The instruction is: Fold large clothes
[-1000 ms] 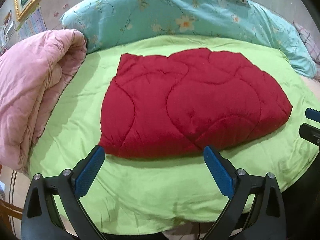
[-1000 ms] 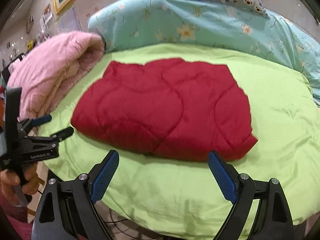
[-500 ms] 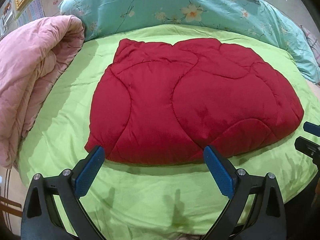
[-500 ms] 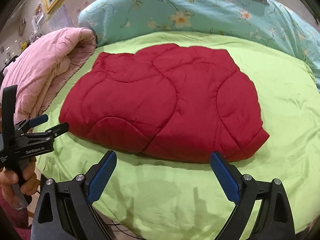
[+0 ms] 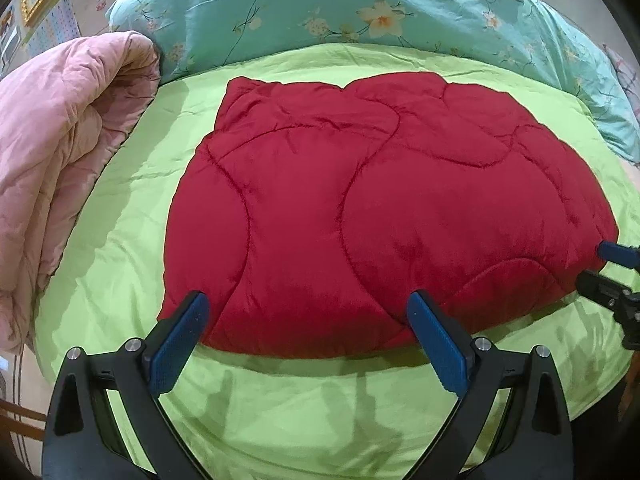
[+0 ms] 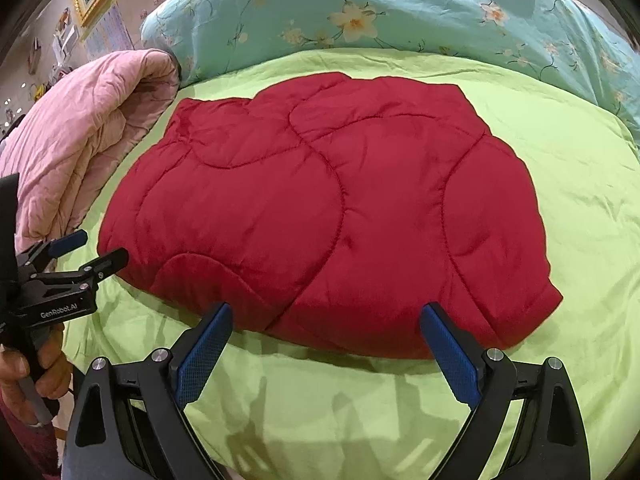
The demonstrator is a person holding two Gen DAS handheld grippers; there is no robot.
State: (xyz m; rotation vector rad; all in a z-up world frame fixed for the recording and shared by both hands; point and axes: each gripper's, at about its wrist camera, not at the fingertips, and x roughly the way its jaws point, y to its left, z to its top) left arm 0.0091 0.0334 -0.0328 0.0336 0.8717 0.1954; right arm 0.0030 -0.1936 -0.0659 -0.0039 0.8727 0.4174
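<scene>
Pink quilt: bunched in a thick roll on the far left of the bed, its upper end up against the floral bedding, apart from the red piece
My left hand: wrapped round the handle of my left tool, seen at the left edge of the right camera
My left gripper: jaws wide apart, nothing between the blue pads, held just above the green cover at the near left edge of the red piece; one pad overlaps the red corner in the view, but I cannot tell if it touches
Red padded garment: the thing I am folding, lying flat and puffy in the middle of the bed, already in a compact squarish shape with curved stitching across it
Green bedcover: spread under the red piece, bare and wrinkled along the near edge, with the shadows of my tools on it
My right gripper: jaws wide apart and empty, poised at the near right edge of the red piece; from the left camera its tips sit right by the red corner
Floral blue bedding: piled along the far side, behind the green cover
</scene>
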